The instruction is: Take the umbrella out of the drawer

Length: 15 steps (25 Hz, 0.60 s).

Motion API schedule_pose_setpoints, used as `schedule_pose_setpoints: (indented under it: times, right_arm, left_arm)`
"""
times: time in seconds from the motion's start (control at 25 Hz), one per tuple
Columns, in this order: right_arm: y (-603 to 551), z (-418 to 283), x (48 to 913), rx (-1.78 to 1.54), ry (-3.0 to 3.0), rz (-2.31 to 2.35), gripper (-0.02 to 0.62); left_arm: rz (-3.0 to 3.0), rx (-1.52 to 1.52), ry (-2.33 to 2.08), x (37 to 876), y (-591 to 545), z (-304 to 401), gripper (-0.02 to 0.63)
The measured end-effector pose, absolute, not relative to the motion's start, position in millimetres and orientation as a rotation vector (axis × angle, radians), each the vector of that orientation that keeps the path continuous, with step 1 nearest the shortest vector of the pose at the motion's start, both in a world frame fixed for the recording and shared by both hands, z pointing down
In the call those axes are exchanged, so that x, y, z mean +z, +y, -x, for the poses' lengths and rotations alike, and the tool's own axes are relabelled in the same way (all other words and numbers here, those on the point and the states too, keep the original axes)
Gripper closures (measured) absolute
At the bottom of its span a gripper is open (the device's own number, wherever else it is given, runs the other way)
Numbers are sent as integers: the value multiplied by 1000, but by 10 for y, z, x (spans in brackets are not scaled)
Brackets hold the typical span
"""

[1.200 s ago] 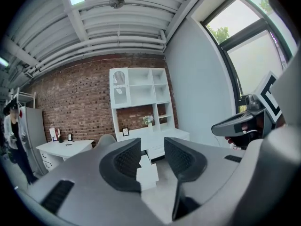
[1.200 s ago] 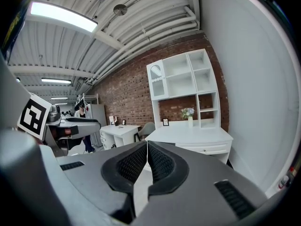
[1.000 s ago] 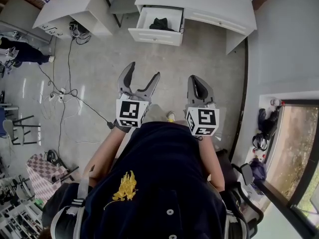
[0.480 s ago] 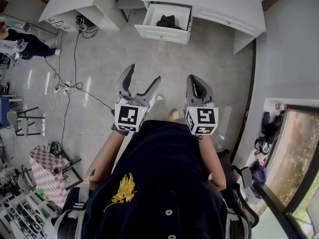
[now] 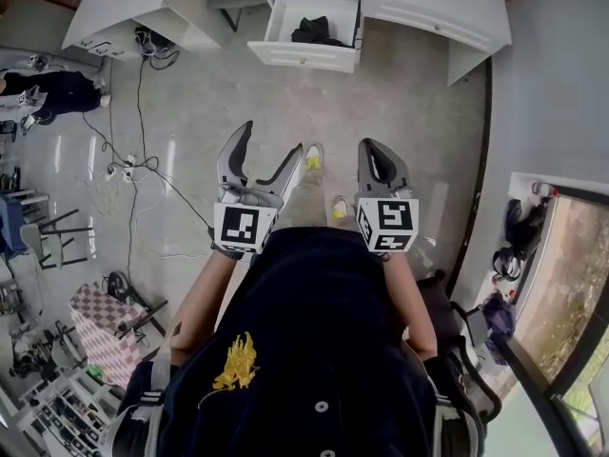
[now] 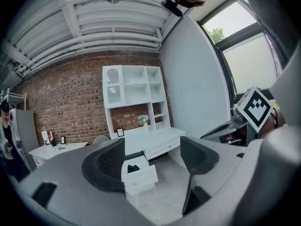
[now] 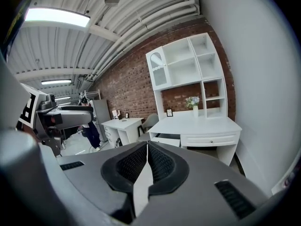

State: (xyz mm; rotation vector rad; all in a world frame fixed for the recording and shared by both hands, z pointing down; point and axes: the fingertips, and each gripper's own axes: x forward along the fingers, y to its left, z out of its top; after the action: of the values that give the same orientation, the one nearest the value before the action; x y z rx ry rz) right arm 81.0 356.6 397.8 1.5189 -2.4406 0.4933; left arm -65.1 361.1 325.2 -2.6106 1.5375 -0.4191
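Left gripper [image 5: 271, 143]: out in front of the body, jaws wide apart, nothing between them.
Right gripper [image 5: 375, 152]: beside the left, jaws pressed together, empty.
Shoes [image 5: 312, 156]: yellow-toed, on the grey floor [image 5: 409, 112] just past the grippers.
Drawer [image 5: 303, 55]: well ahead, standing open from the white desk [image 5: 428, 3].
Umbrella [image 5: 311, 32]: dark bundle lying inside the drawer, well apart from both grippers.
Cables [image 5: 128, 174]: trailing over the floor, far left.
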Motion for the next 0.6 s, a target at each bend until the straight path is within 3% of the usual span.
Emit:
schedule_pose_setpoints:
  times: [0.4,0.6]
  right_arm:
    - [2968,-1019,3850,484,-2280,-1671,566]
    - [2519,-789,3788,513,-2216,-1719,566]
  left_arm:
    - [2648,-393,1438,3266,2725,739,225]
    - [2705,-324,1435,3263,2101,967,225]
